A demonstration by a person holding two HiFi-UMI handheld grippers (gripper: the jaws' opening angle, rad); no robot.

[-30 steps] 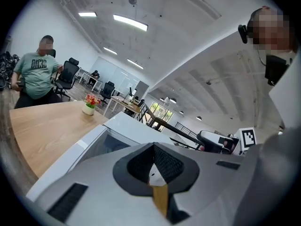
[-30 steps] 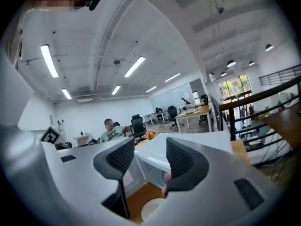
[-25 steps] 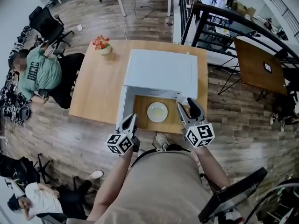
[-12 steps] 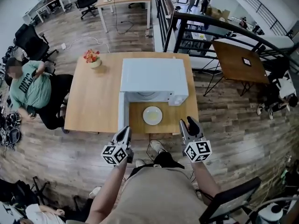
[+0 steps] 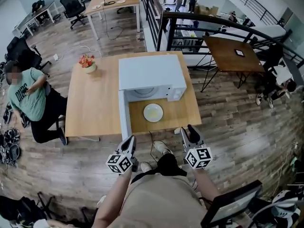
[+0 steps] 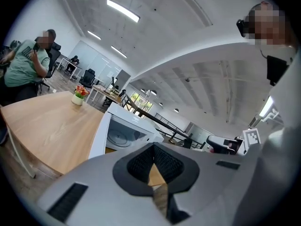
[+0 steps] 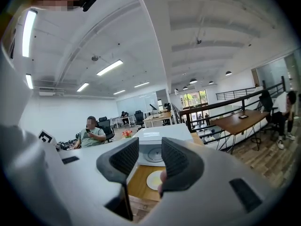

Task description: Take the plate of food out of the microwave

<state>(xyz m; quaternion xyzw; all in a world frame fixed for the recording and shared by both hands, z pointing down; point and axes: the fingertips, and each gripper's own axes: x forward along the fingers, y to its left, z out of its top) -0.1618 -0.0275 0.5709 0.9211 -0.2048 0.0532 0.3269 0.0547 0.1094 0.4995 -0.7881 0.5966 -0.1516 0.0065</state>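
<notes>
Finds the plate [image 5: 153,112] on the surface [image 5: 92,103] before the open microwave [image 5: 149,72]; left gripper [image 5: 130,140] fingers pressed together, right gripper [image 5: 189,130] fingers spread, empty; judges removal done, only door-closing left.

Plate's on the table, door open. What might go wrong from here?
1. The plate lies within the open door's likely swing; shutting it may shove the plate.
2. The door juts out to the table edge, near the left gripper, which may bump it.
</notes>
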